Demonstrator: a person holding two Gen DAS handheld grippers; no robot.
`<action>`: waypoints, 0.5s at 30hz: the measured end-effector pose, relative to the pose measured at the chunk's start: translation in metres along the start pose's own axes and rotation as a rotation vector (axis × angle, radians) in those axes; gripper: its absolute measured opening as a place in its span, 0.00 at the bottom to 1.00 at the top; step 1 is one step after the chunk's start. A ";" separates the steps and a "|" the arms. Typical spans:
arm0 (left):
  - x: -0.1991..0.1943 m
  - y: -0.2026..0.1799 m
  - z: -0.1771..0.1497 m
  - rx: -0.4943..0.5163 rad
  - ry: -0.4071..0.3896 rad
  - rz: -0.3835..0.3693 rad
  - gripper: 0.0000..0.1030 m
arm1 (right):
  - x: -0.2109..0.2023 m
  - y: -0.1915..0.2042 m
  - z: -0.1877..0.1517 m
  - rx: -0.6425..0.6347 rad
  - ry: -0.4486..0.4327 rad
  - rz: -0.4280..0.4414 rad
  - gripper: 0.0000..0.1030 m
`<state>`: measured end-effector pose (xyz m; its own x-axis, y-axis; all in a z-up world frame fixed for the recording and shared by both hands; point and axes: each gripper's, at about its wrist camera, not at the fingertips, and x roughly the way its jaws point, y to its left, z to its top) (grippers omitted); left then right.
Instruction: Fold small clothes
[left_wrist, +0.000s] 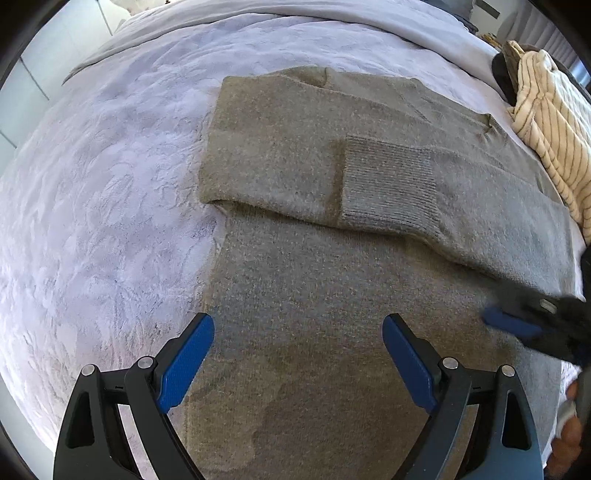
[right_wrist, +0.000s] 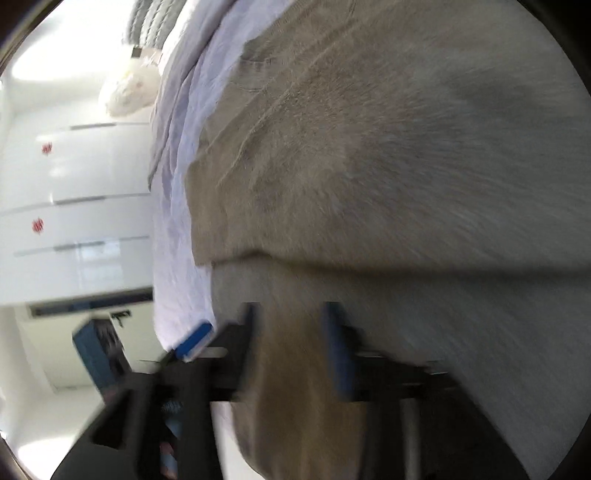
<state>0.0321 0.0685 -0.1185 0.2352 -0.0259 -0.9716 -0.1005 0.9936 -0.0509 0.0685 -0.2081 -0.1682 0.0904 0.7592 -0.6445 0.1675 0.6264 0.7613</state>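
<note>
Grey-brown fuzzy knit sweater is laid flat on a pale lilac textured bedspread, and it looks partway folded already: both sleeves are crossed over the chest, with one ribbed cuff lying on top near the middle. Off at the right edge of the bed there's a cream garment with thin dark stripes in a heap, apart from the sweater, so probably next in line. Left gripper, the one with blue pads on black arms, hangs over the lower body of the sweater with its jaws spread wide and nothing between them, not touching the knit as far as I can tell. Right gripper is low against the right side of the sweater; that view is badly smeared, but the pads stand apart with brownish knit showing in the gap, and I wouldn't call that a grip since they don't seem to press on it. Handling-wise, my guess is this thing is soft, floppy and light, with zero stiffness, so it'll sag and drag if you lift it by one point. The fuzzy surface should give the pads decent bite, no slipping worries. I'd pinch the bottom hem at both corners, one gripper each, and carry it up toward the collar together so the sleeves stay put underneath.
</note>
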 end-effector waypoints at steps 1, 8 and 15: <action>0.000 0.001 0.000 -0.009 0.001 0.001 0.90 | -0.009 -0.001 -0.006 -0.019 -0.005 -0.016 0.59; 0.002 0.030 0.021 -0.047 -0.088 0.122 0.90 | -0.040 -0.026 -0.024 -0.028 -0.010 -0.052 0.59; 0.030 0.065 0.052 -0.116 -0.110 0.183 0.90 | -0.035 -0.027 -0.026 -0.034 -0.019 -0.026 0.59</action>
<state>0.0829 0.1381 -0.1392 0.3065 0.1721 -0.9362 -0.2602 0.9612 0.0916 0.0356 -0.2473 -0.1645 0.1054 0.7391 -0.6653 0.1369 0.6519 0.7458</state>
